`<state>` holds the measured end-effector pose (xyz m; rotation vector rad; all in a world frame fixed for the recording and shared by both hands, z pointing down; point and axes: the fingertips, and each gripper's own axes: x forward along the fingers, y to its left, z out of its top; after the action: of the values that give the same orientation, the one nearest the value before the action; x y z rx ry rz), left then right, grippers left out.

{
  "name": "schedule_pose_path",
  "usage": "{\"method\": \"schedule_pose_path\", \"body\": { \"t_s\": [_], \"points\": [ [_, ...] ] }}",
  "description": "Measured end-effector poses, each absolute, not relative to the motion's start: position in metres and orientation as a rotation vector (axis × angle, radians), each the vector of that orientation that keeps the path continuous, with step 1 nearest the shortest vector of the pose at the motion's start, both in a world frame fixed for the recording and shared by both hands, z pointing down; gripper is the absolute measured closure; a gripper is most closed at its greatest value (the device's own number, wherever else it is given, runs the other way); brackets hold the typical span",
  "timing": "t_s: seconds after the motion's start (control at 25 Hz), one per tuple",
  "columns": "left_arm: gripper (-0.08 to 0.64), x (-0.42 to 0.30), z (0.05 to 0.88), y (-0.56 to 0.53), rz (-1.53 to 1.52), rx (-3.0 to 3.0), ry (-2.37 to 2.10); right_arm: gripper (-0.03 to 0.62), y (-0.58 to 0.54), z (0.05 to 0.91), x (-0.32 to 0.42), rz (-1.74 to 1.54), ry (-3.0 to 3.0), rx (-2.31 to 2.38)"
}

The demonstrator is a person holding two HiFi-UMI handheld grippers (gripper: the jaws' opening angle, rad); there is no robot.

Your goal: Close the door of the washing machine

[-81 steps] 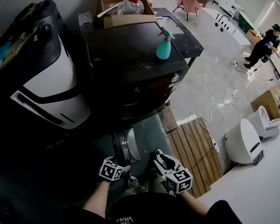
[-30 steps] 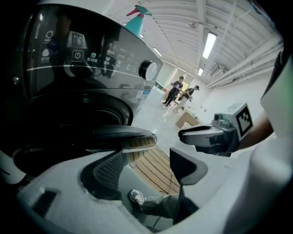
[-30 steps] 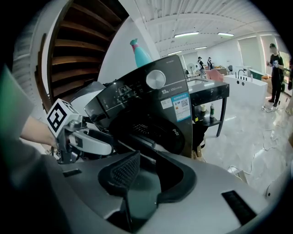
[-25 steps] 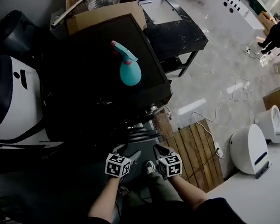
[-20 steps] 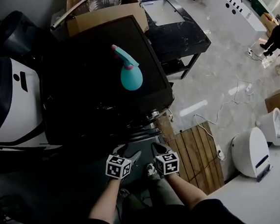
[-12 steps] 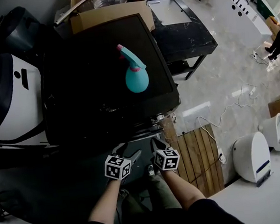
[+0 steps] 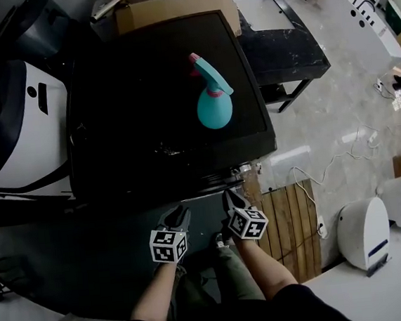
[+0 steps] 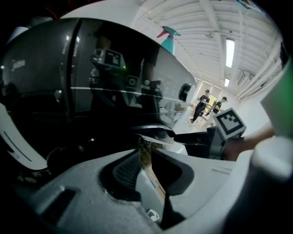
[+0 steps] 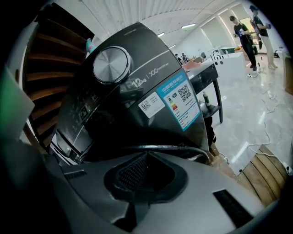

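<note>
The dark washing machine point(image 7: 160, 111) fills the head view from above, and its top edge hides the door. The left gripper point(image 7: 176, 211) and right gripper point(image 7: 229, 197) sit side by side at the machine's front. In the left gripper view the left gripper point(image 8: 145, 151) has its jaws closing, a narrow gap still between them and nothing in it. The door's curved rim point(image 8: 153, 130) lies just beyond the tips. In the right gripper view the right gripper point(image 9: 147, 155) is shut and empty, close to the door rim point(image 9: 174, 148), below the knob point(image 9: 111, 64). Whether the door is latched I cannot tell.
A teal spray bottle point(image 7: 213, 100) stands on the machine's top. A white appliance point(image 7: 22, 138) is at the left, a cardboard box point(image 7: 172, 7) behind and a black table point(image 7: 280, 36) at the right. A wooden pallet point(image 7: 291, 225), cables point(image 7: 328, 165) and a white device point(image 7: 366, 228) are on the floor.
The round door that stood open earlier has swung in under the machine's front. Both grippers have moved up to the machine. The left jaws have narrowed.
</note>
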<state>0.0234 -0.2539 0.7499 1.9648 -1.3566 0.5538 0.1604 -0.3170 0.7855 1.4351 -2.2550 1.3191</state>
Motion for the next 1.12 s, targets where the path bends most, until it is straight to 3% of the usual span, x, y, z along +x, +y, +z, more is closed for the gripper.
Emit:
{"method": "schedule_pose_path", "body": {
  "t_s": [0.08, 1.12],
  "points": [
    [0.549, 0.003, 0.747, -0.257, 0.543, 1.928, -1.48, 0.591, -0.318, 0.786, 0.16, 1.318, -2.266, 1.434],
    [0.549, -0.022, 0.75, -0.27, 0.439, 1.901, -1.533, 0.588, -0.328, 0.789, 0.158, 1.229, -2.301, 1.385]
  ]
}}
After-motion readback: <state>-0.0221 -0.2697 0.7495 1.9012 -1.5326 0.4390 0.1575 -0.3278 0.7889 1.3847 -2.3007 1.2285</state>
